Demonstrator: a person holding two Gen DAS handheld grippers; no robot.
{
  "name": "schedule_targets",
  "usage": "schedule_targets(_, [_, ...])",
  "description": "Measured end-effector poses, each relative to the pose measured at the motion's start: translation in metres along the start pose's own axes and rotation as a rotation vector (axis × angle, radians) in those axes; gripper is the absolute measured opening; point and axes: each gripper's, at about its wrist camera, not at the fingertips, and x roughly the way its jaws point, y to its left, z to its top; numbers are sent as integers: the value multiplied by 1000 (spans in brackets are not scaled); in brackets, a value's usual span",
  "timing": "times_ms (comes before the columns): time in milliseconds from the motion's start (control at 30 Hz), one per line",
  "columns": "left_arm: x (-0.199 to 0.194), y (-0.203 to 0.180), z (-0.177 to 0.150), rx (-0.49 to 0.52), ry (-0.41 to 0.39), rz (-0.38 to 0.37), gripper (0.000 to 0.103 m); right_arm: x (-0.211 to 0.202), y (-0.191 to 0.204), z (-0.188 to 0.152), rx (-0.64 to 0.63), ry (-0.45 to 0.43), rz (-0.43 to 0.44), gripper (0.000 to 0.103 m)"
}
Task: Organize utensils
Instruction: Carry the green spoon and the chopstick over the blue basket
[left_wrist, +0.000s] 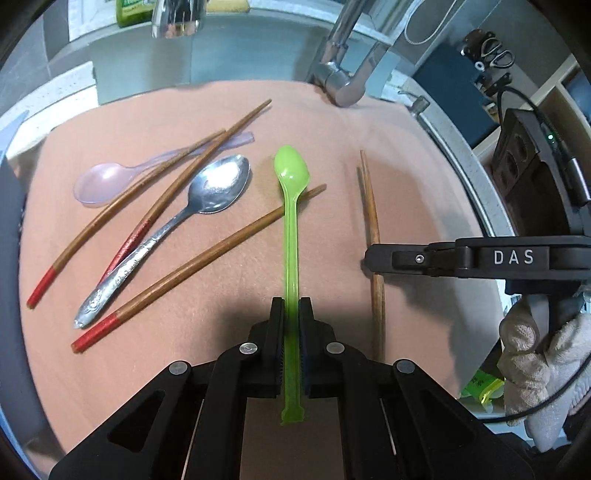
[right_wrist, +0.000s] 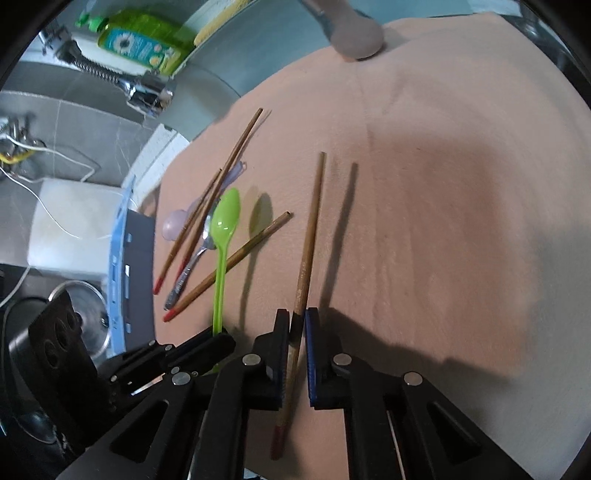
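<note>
Left gripper (left_wrist: 291, 314) clamped tight on green spoon (left_wrist: 290, 206), bowl pointing far; right gripper (right_wrist: 297, 325) pinching single chopstick (right_wrist: 308, 236) above peach cloth (right_wrist: 443, 184).

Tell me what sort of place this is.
Probably a home kitchen, at the sink: a metal faucet rises behind the cloth-covered worktop, and a green dish soap bottle lies on the ledge.

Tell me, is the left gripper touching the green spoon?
Touching. The left wrist view shows the left gripper shut on the green spoon, both pads pressed against its handle with no gap.
</note>
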Motion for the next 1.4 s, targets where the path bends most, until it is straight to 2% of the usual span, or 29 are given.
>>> schedule_targets(200, [-26,8,-1,-23,-53,-4,6,-16,13,2,-18,-42,17,6])
schedule_targets(367, [-59,29,-3,-59,-115,14,6,-27,48,7,-79,-58,58,6])
schedule_targets(567, [-102,73,-14,-133,-185,56,6,-12,126,13,-187,-35,144,6])
schedule_targets(800, [-143,151,-36,-264,-247,147,6,29,218,20,-293,12,204,6])
schedule_targets(867, [-148,176,-43,-301,-247,187,6,43,240,20,-314,36,213,6])
schedule_targets(1033, [-149,217,-53,-367,-229,211,6,90,286,21,-354,78,178,6])
schedule_targets(1400, [-125,257,-57,-405,-144,220,6,176,323,18,-370,175,74,6])
